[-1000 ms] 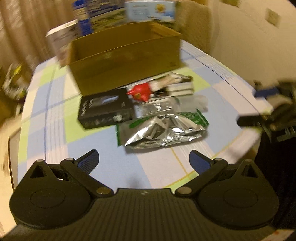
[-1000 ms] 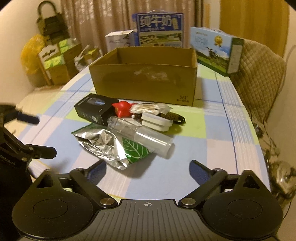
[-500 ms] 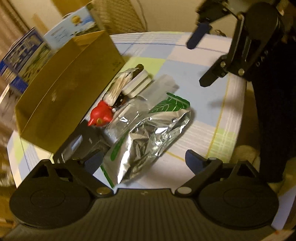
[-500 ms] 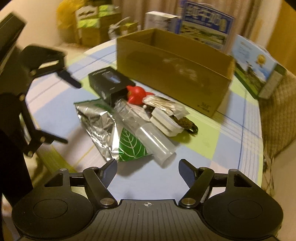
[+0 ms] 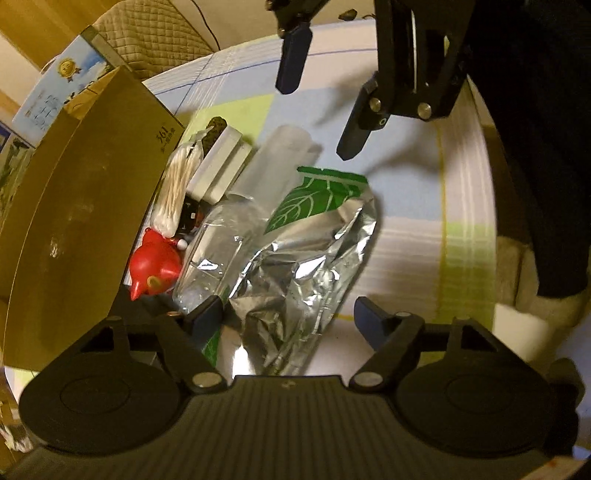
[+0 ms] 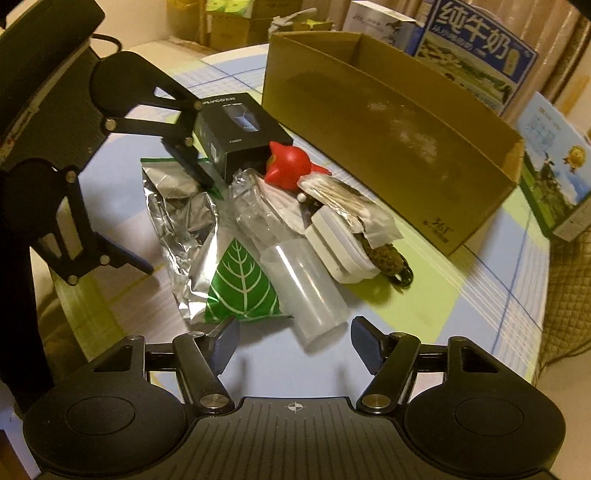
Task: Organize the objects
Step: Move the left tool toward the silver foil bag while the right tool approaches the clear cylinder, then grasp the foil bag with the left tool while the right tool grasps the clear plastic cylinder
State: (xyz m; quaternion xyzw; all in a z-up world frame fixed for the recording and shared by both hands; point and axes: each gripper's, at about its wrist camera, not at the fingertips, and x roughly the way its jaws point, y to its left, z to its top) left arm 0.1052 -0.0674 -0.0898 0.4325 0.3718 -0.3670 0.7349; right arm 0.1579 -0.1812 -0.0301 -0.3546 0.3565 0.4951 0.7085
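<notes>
A pile lies on the checked tablecloth in front of an open cardboard box (image 6: 388, 140) (image 5: 85, 206). It holds a silver foil bag with a green leaf (image 5: 295, 266) (image 6: 207, 236), a clear plastic tube (image 6: 306, 291) (image 5: 284, 147), a red toy (image 5: 155, 266) (image 6: 290, 166), a cotton swab pack (image 5: 175, 192) (image 6: 340, 192), a white case (image 5: 219, 166) (image 6: 340, 247) and a black box (image 6: 236, 133). My left gripper (image 5: 288, 319) (image 6: 173, 218) is open, its fingers either side of the foil bag's end. My right gripper (image 6: 293, 343) (image 5: 321, 110) is open just in front of the tube's mouth.
Milk cartons (image 6: 476, 48) (image 6: 554, 162) stand behind and beside the cardboard box. A dark braided cord (image 6: 391, 262) lies under the white case. A quilted chair (image 5: 147, 33) is past the table's far side. The table edge (image 5: 491, 184) runs close on the right in the left wrist view.
My left gripper has swung round and come down close over the foil bag. My right gripper has moved in toward the tube. Both stay open.
</notes>
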